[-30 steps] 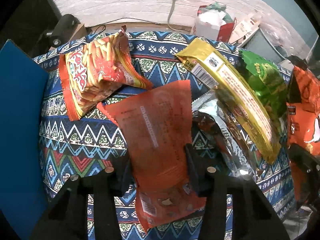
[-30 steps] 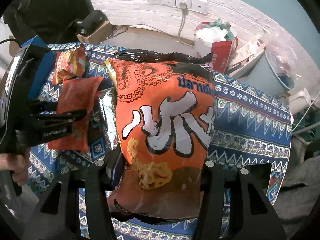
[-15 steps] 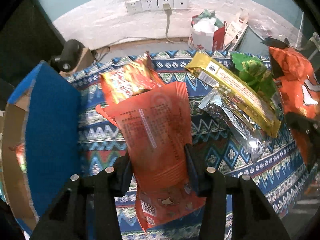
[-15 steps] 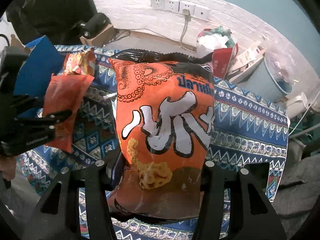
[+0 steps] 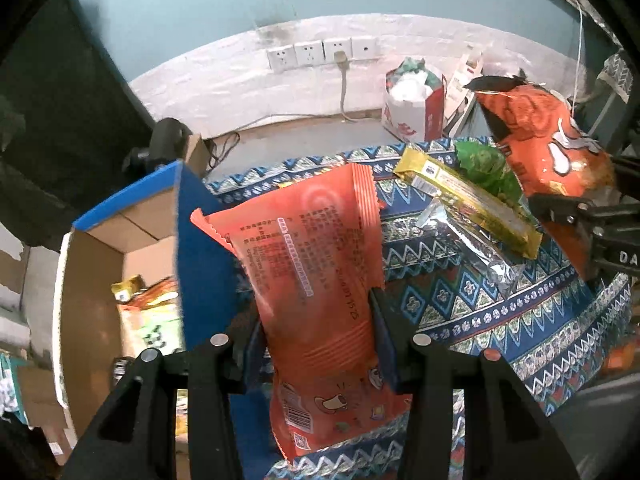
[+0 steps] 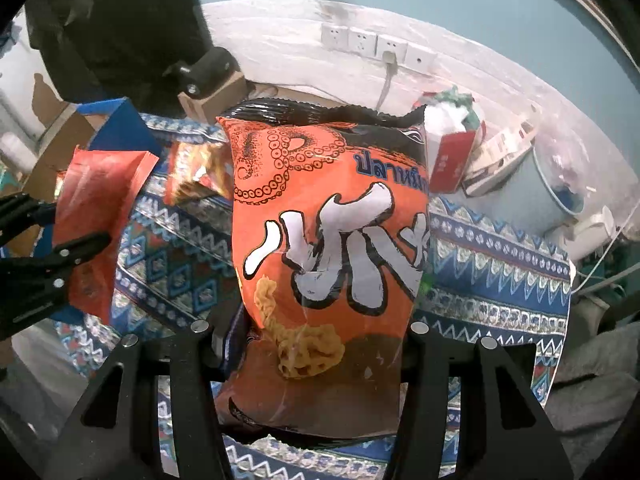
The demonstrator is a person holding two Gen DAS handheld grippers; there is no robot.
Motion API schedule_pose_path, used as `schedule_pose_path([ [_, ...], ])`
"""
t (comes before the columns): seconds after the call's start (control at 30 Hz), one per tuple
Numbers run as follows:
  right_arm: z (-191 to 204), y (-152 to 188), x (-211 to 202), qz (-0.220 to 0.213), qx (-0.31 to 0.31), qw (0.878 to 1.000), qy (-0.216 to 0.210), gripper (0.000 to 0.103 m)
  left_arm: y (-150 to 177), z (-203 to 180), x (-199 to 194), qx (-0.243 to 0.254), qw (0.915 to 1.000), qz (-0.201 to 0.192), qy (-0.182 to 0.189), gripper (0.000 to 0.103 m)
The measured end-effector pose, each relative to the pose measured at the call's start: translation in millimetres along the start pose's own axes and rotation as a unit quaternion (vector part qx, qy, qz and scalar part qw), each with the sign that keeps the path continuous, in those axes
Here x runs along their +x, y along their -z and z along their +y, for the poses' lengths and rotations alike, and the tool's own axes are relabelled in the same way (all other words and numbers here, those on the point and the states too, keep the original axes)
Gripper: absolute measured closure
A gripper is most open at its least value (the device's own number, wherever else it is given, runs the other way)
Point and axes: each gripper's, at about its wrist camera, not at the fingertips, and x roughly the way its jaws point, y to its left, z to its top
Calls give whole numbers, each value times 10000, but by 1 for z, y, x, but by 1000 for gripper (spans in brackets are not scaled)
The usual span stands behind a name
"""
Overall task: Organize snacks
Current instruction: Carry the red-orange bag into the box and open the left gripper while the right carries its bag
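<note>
So in the left wrist view, your left gripper (image 5: pixel 316 344) had its jaws clamped on both sides of a flat orange-red snack pouch (image 5: pixel 308 256), back side with the print facing the camera, sitting dead center in the lower half of the frame and sticking up toward the middle. Left of it you could see the blue cardboard box (image 5: pixel 120 248) with its flap up, and a few packets inside (image 5: pixel 148 320) at lower left, a bit blurry. Over on the right side of the frame, a yellow packet (image 5: pixel 468 200), a silver foil packet (image 5: pixel 472 248) and a green bag (image 5: pixel 486 166) lay together on the patterned cloth (image 5: pixel 460 304), the yellow one overlapping the other two. At the far right edge your right gripper (image 5: pixel 592 220) showed up holding the big orange chip bag (image 5: pixel 548 144). In the right wrist view, that right gripper (image 6: pixel 316 344) was closed on the orange chip bag (image 6: pixel 332 240), which filled the whole center of the frame, upright with its black crimped top near the upper middle. At the left edge you could see the left gripper (image 6: pixel 48 240) with the red pouch (image 6: pixel 96 216) pinched in it, with the blue box (image 6: pixel 116 124) just behind at upper left. Another red-orange snack bag (image 6: pixel 196 172) lay on the cloth (image 6: pixel 500 264) between the pouch and the chip bag.
</note>
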Motion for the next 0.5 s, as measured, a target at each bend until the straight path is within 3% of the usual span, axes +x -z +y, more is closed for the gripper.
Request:
schedule_pose_path([
  [0.5,70,-41,-18,-267,-370,9981,-404,50,23,82,-53,-454,9985,-305,-31,55],
])
